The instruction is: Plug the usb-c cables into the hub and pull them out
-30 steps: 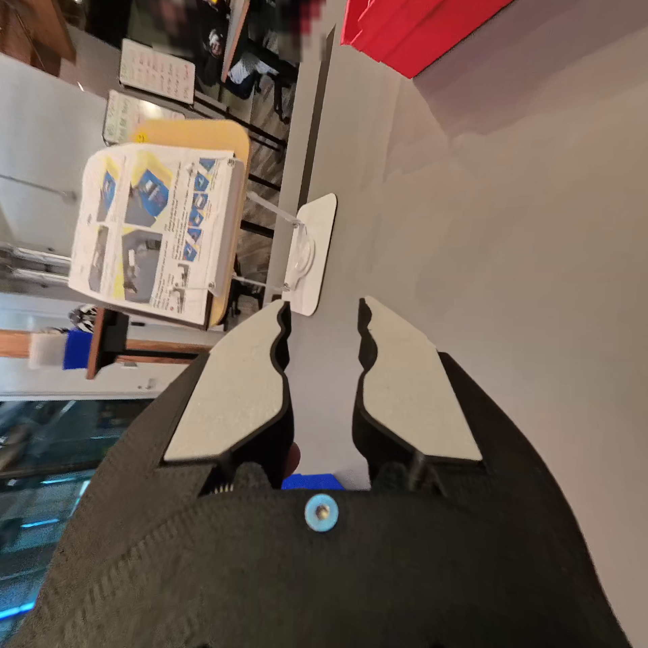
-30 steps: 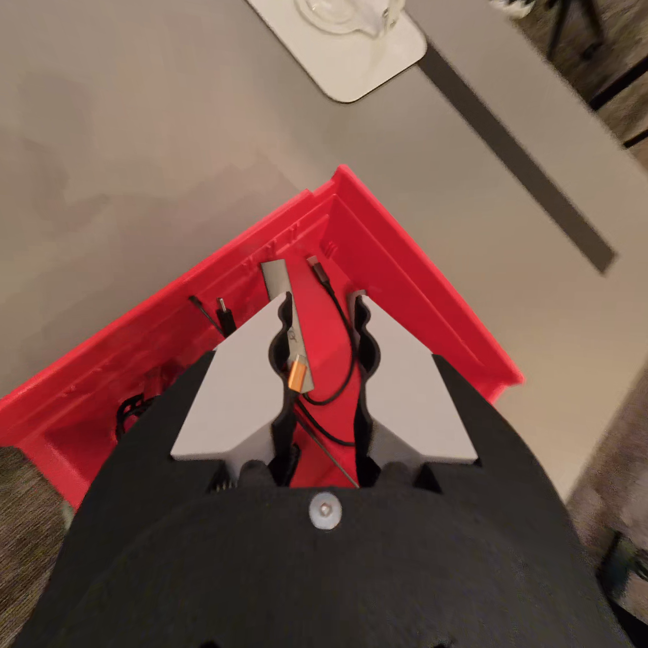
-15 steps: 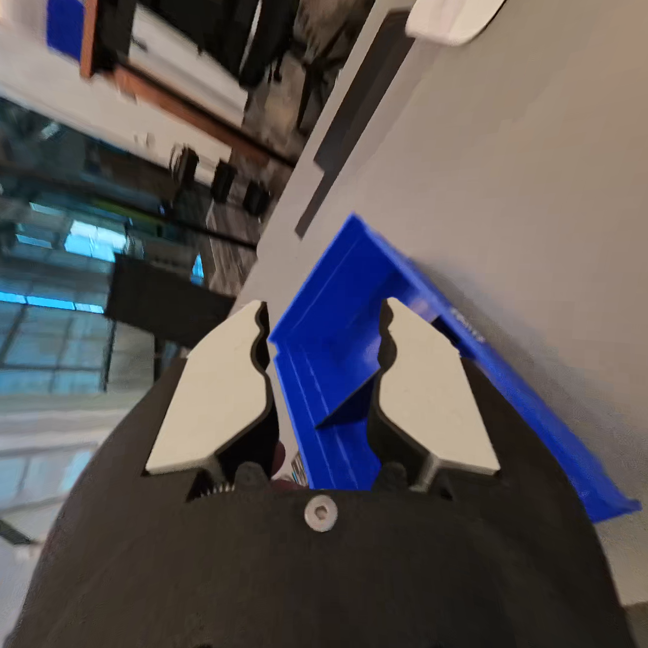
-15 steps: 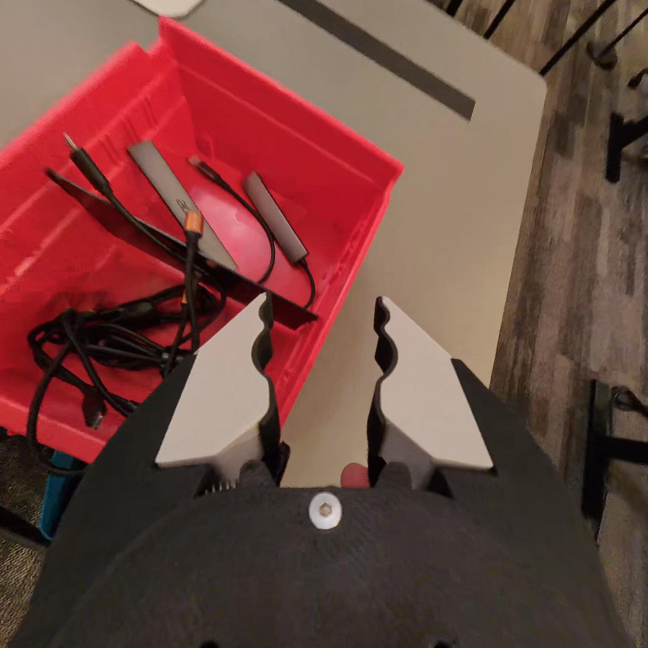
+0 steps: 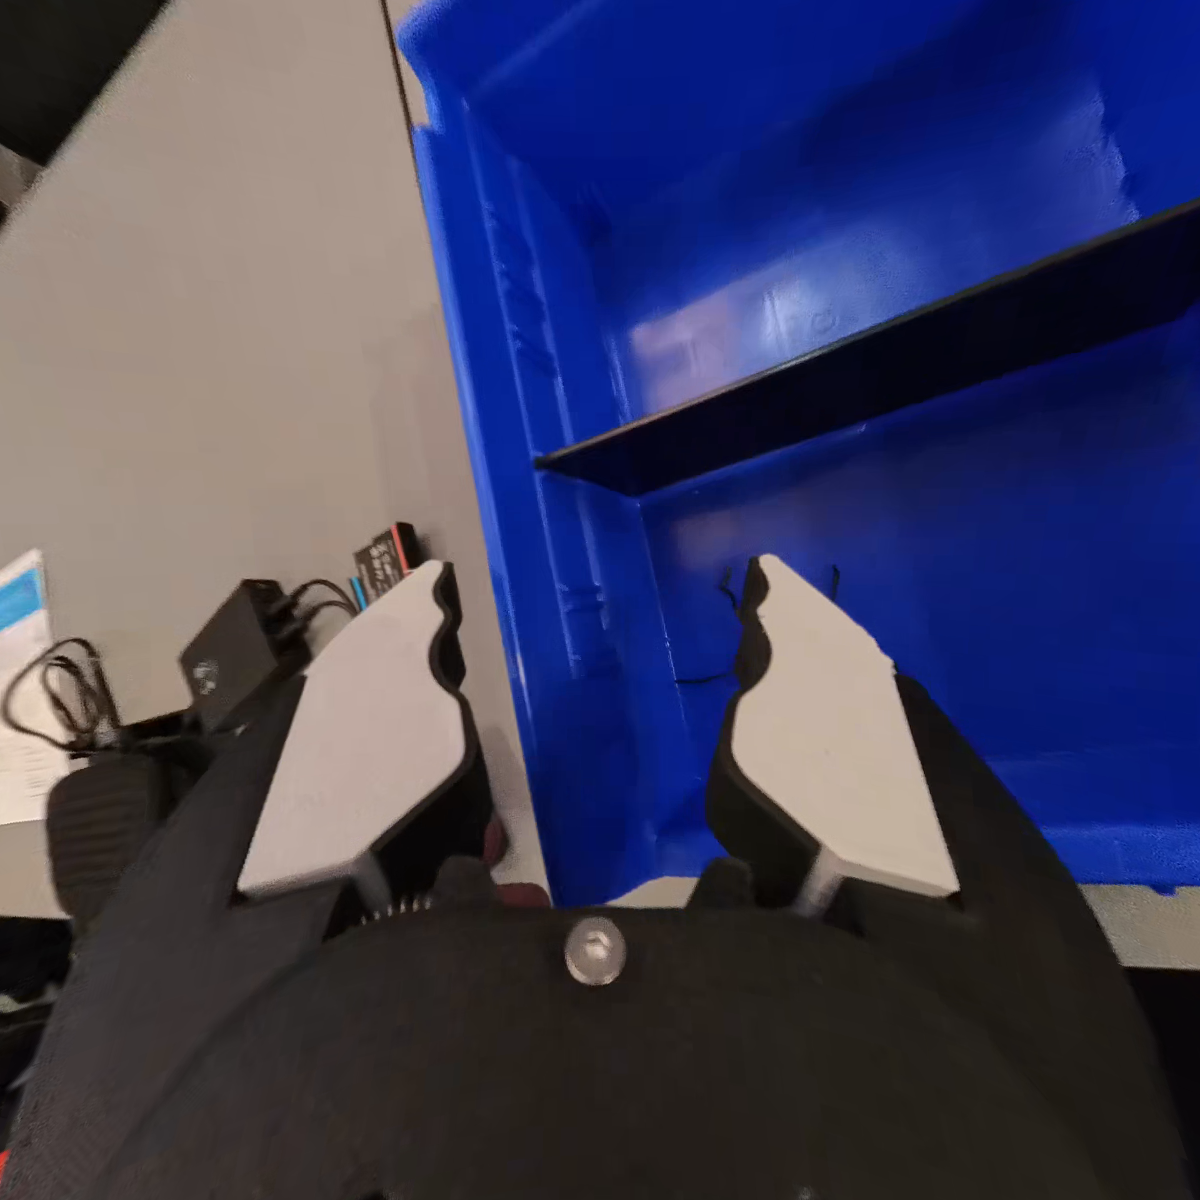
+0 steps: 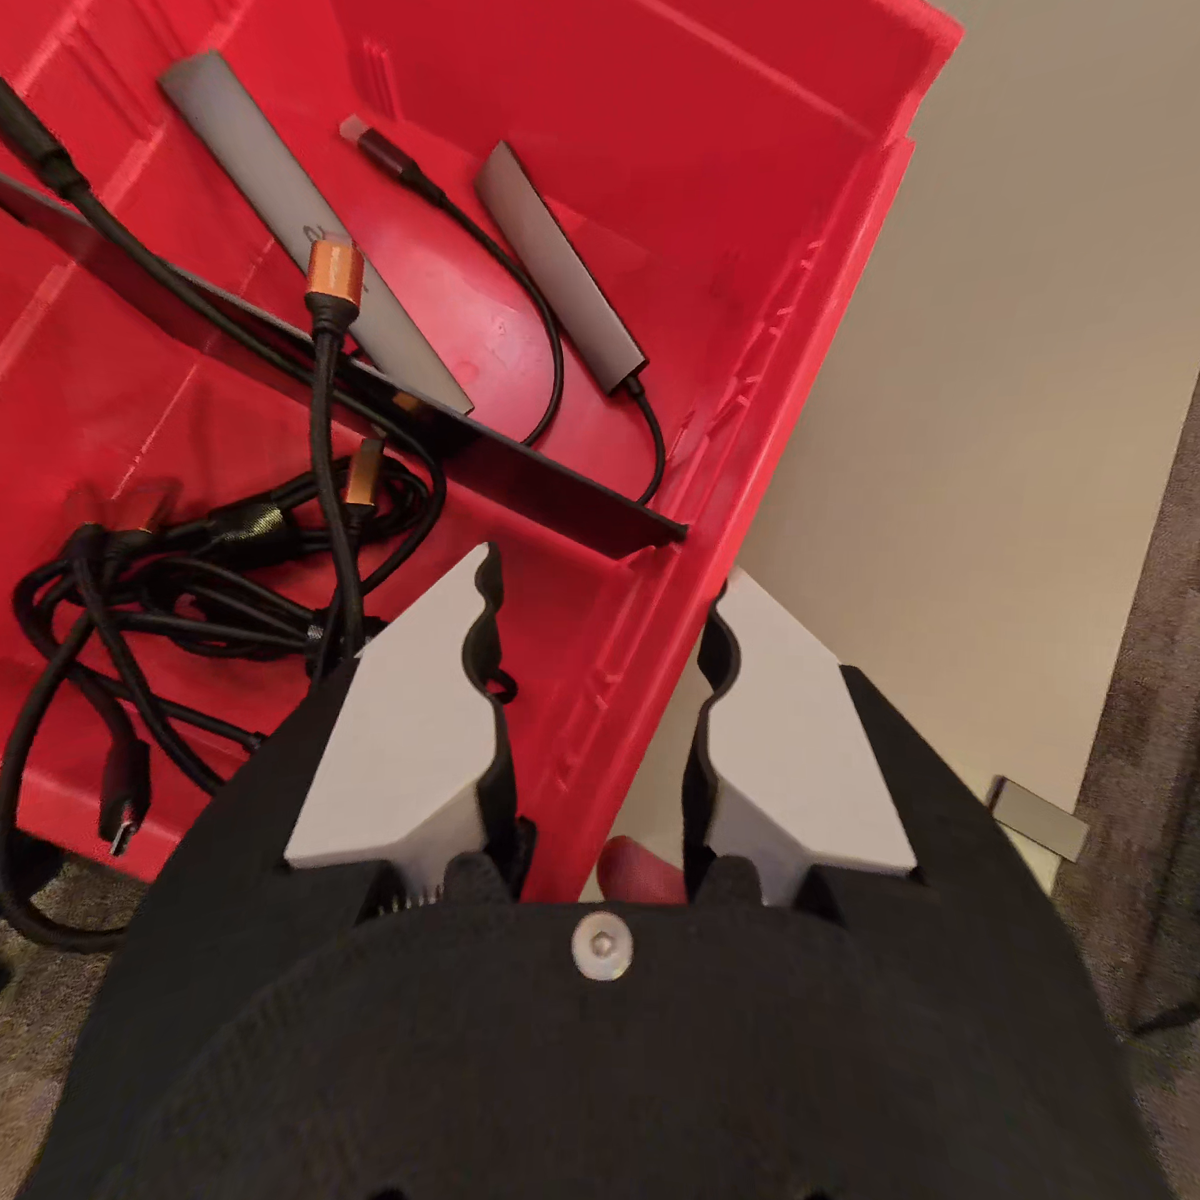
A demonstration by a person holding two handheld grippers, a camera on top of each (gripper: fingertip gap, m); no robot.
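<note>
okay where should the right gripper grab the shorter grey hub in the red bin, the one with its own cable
Grip the shorter grey hub across its narrow width near mid-body, coming straight down from above. It lies flat on the red bin floor with its long edges exposed; its cable leaves one end, so avoid that end.

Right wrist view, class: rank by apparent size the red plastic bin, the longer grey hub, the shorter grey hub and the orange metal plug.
1. Red plastic bin
2. Longer grey hub
3. Shorter grey hub
4. Orange metal plug, though it is raised nearer the camera, so it looks enlarged.
</note>
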